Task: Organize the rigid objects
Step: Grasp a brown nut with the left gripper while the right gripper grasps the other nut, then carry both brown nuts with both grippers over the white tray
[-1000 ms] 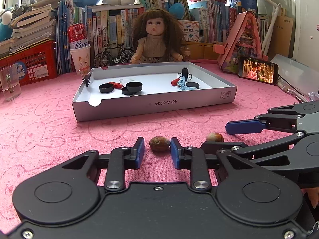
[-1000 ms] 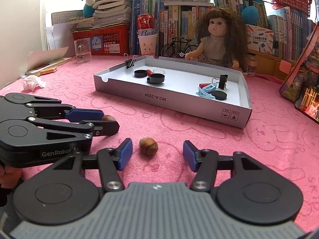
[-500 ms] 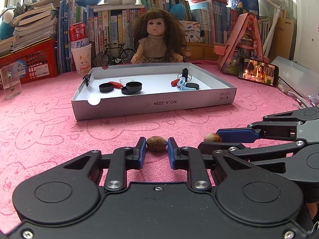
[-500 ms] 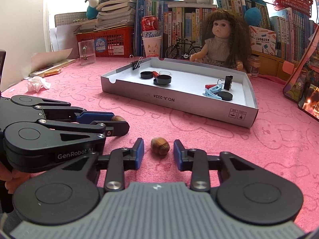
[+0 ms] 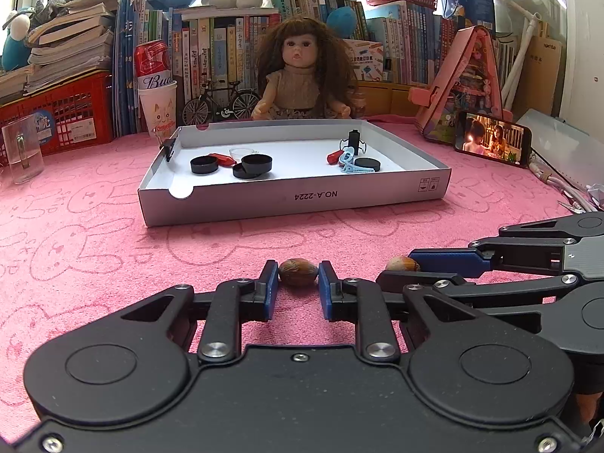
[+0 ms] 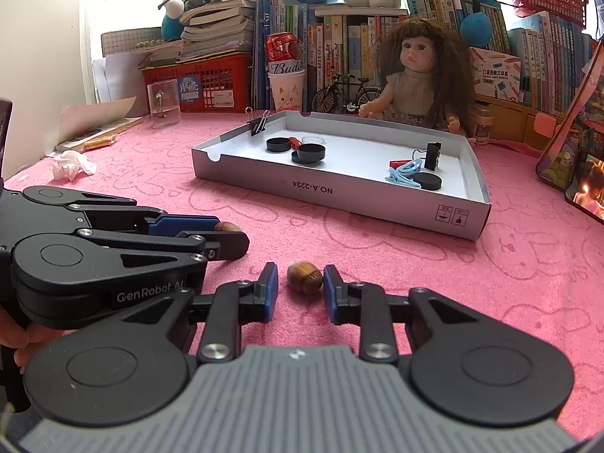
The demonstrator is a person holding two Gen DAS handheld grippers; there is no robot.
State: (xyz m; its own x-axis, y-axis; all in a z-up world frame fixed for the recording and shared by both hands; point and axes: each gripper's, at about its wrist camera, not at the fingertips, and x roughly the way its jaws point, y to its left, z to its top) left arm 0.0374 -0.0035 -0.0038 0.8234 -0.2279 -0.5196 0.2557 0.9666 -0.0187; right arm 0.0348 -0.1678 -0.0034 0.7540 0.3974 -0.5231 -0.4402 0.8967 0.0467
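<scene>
My left claw (image 5: pixel 298 283) pinches one nut (image 5: pixel 298 271) on the pink bench (image 5: pixel 113 249). My right claw (image 6: pixel 301 287) has been closing around another nut (image 6: pixel 304 282); contact looks one-sided, I think.

we see open pink cloth (image 5: pixel 94 249) between us and the white tray (image 5: pixel 294 198); its near wall stands across the straight way in; caps (image 5: pixel 256 163) and clips (image 5: pixel 353 164) crowd the tray's ends, leaving its middle floor bare; doll (image 5: pixel 302 75) blocks behind.
</scene>
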